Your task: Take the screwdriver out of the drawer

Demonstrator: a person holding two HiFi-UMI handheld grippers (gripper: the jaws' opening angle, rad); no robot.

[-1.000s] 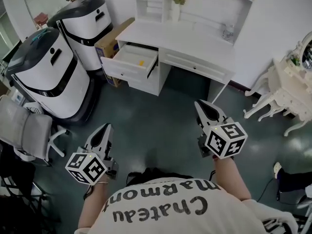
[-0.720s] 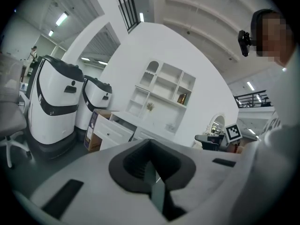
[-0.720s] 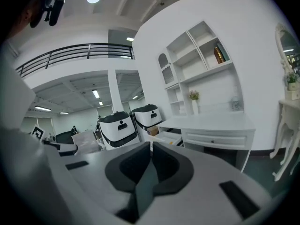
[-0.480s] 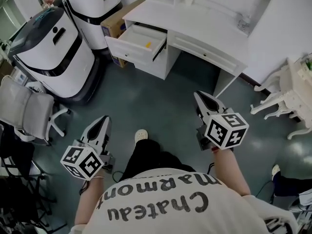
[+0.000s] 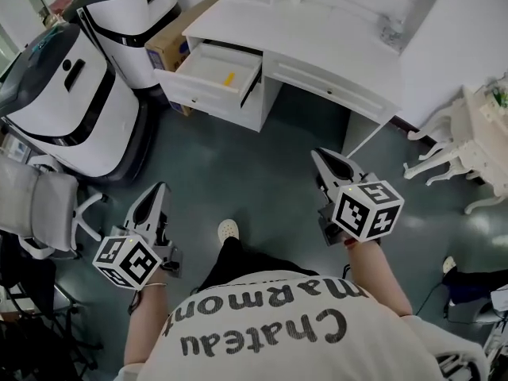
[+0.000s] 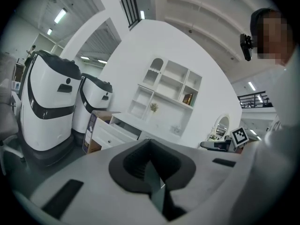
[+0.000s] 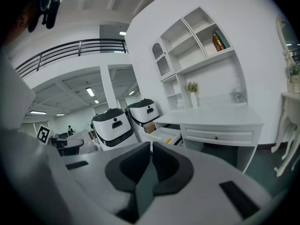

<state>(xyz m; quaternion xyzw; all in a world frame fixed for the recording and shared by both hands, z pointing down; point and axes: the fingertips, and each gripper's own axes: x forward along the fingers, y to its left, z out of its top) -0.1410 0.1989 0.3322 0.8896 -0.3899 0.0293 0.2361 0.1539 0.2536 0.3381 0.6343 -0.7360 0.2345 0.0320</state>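
The white desk (image 5: 317,42) stands at the top of the head view, with its left drawer (image 5: 208,63) pulled open. A small yellow screwdriver (image 5: 228,78) lies inside it near the right wall. My left gripper (image 5: 158,189) is held low at the left, shut and empty, far short of the drawer. On the right my right gripper (image 5: 319,156) is also shut with nothing in it, pointing toward the desk. The left gripper view shows the jaws (image 6: 150,142) together and the drawer (image 6: 112,128) beyond. In the right gripper view the jaws (image 7: 151,144) meet; the drawer (image 7: 162,135) shows a yellow bit (image 7: 168,140).
Two large white-and-black machines (image 5: 67,94) (image 5: 131,10) stand left of the desk, with a cardboard box (image 5: 171,38) between them and the drawer. A grey chair (image 5: 32,213) is at the far left, white ornate furniture (image 5: 468,133) at the right. The person's shoe (image 5: 228,229) is on the dark floor.
The person has stepped toward the desk; a shoe has come into view. Both grippers have sunk a little and stayed shut. The drawer sits nearer and more central.
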